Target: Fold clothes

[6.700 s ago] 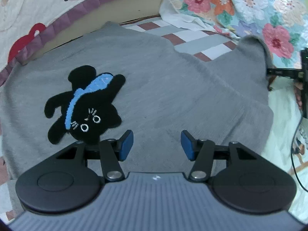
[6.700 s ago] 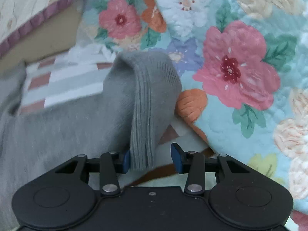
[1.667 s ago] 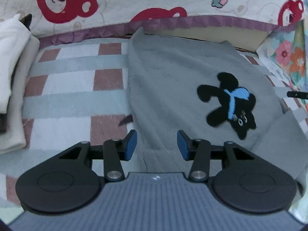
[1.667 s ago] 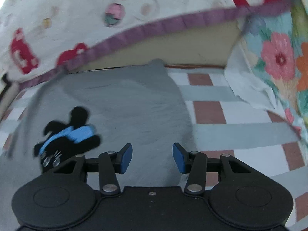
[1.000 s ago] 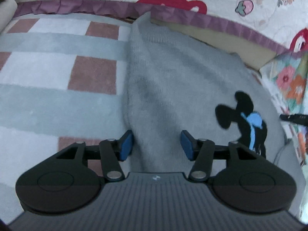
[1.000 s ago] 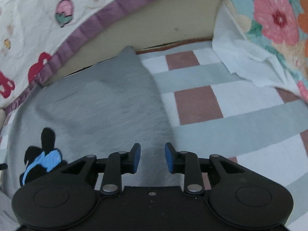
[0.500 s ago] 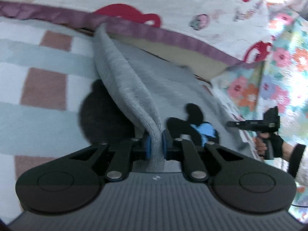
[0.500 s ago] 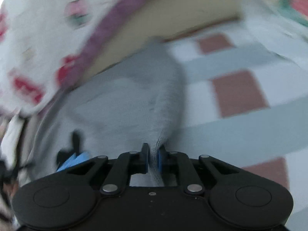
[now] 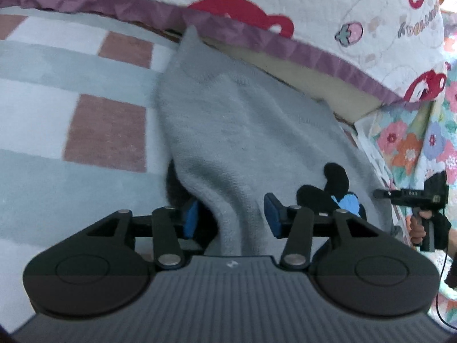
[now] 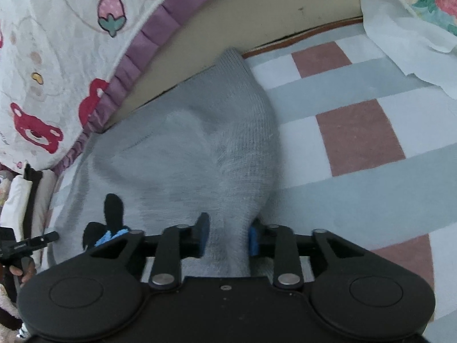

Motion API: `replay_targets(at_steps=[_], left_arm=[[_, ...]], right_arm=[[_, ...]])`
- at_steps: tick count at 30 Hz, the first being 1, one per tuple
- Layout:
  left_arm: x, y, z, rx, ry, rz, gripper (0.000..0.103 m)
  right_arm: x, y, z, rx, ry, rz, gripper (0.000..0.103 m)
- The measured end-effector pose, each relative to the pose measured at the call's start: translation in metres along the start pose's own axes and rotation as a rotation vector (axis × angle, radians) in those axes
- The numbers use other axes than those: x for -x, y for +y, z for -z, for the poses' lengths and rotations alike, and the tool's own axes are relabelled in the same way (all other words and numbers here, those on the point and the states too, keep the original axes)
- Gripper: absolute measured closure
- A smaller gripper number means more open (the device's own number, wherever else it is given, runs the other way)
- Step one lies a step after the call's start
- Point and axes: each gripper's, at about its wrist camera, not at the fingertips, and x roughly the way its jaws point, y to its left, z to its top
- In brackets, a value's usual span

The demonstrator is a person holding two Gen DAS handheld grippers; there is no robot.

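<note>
A grey knit sweater point(image 9: 242, 120) with a black cat patch point(image 9: 331, 191) lies on a checked blanket. In the left wrist view my left gripper point(image 9: 231, 218) is open, its blue pads apart on either side of a raised fold at the sweater's left edge. In the right wrist view the sweater point(image 10: 200, 148) rises into my right gripper point(image 10: 228, 235), whose jaws stand partly apart around a bunched fold of its right edge; the pads touch the cloth. The cat patch point(image 10: 111, 223) shows at lower left there.
The checked blanket point(image 9: 71, 120) spreads to the left, and to the right in the right wrist view point(image 10: 357, 143). A bear-print quilt with a purple border point(image 9: 285, 14) lies behind. A floral quilt point(image 9: 414, 148) is at the right. The other hand-held gripper point(image 9: 414, 194) shows at right.
Both grippers were shut on the sweater's edges half a second ago. Now the left jaws have opened wide and the right jaws have parted some; the lifted cloth has sunk lower.
</note>
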Motion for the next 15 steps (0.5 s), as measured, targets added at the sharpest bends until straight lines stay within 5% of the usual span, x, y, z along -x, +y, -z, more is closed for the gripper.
replay_targets(at_steps=[6, 7, 8, 9, 12, 15], left_arm=[[-0.026, -0.007, -0.011, 0.053, 0.0, 0.064, 0.048], [-0.03, -0.008, -0.013, 0.064, 0.009, 0.084, 0.052], [-0.033, -0.011, -0.012, 0.058, 0.025, 0.101, 0.093], [-0.037, -0.015, -0.009, 0.04, 0.046, 0.113, 0.095], [-0.02, -0.026, 0.0, -0.045, -0.019, 0.15, 0.096], [0.01, -0.011, 0.005, 0.016, -0.117, 0.269, 0.095]], right_arm=[[-0.017, -0.001, -0.017, -0.09, -0.052, -0.035, 0.043], [-0.02, -0.001, -0.019, -0.111, -0.06, -0.043, 0.046], [-0.023, 0.001, -0.022, -0.121, -0.059, -0.049, 0.073], [-0.023, 0.005, -0.024, -0.109, -0.046, -0.061, 0.093], [-0.004, 0.013, -0.02, -0.128, -0.11, -0.2, 0.091], [0.032, 0.012, -0.019, -0.1, -0.224, -0.26, 0.091]])
